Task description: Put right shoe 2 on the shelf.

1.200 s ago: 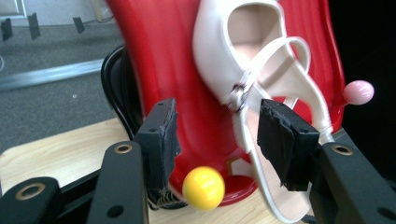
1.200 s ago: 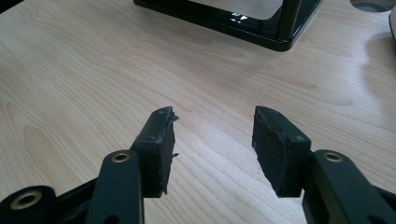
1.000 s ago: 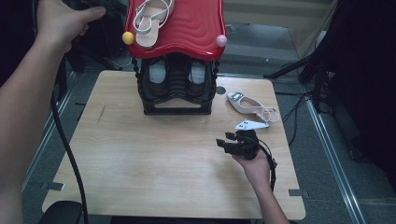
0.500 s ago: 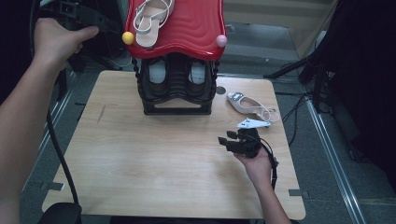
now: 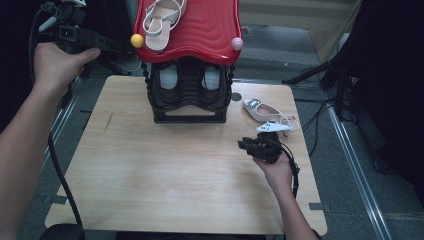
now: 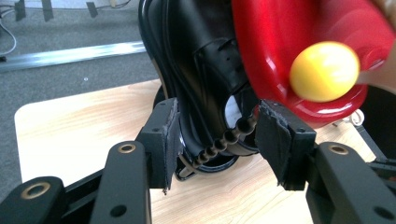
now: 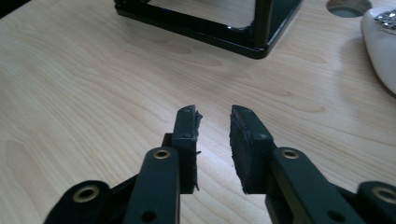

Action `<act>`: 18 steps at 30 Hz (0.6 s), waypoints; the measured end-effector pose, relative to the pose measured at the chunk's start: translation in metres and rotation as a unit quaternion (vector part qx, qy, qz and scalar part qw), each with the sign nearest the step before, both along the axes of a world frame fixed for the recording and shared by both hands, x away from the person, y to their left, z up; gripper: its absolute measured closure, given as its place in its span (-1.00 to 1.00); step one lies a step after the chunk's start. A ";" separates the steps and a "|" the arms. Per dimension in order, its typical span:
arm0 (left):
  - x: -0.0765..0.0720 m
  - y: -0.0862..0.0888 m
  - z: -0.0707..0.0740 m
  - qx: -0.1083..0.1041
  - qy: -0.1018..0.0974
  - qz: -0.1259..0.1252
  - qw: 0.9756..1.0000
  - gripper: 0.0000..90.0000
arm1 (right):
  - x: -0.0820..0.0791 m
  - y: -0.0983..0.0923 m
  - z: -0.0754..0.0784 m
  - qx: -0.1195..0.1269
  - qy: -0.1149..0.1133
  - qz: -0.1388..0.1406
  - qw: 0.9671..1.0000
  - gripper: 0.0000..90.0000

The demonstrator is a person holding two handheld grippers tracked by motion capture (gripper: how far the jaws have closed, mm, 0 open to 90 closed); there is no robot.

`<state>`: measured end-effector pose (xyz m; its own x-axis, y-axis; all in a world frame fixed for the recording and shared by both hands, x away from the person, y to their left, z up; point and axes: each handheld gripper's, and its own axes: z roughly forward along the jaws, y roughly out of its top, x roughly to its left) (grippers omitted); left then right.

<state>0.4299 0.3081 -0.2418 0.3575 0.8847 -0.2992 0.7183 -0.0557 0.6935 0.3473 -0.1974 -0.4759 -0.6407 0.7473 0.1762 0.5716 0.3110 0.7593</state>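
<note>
The right gripper (image 7: 212,140) is held low over the table (image 5: 150,190) in front of the black shoe rack (image 5: 189,100), its jaws just closing to a narrow gap with nothing between them. The left gripper (image 6: 215,140) is raised beside the rack's left edge, near the yellow ball (image 6: 323,71) on the red top (image 5: 205,30), jaws wide apart and empty. A white shoe (image 5: 265,111) lies right of the rack, just beyond the right gripper.

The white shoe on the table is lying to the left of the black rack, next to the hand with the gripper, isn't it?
Not quite. The white shoe lies to the right of the black rack, not the left. It is indeed near the right gripper, whose jaws have just been closing with nothing between them. The high view shows this.
</note>
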 end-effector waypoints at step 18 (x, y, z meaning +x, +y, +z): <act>-0.028 -0.002 -0.065 -0.010 0.014 -0.013 1.000 0.07 | 0.018 -0.018 0.001 -0.005 0.022 -0.029 0.999 1.00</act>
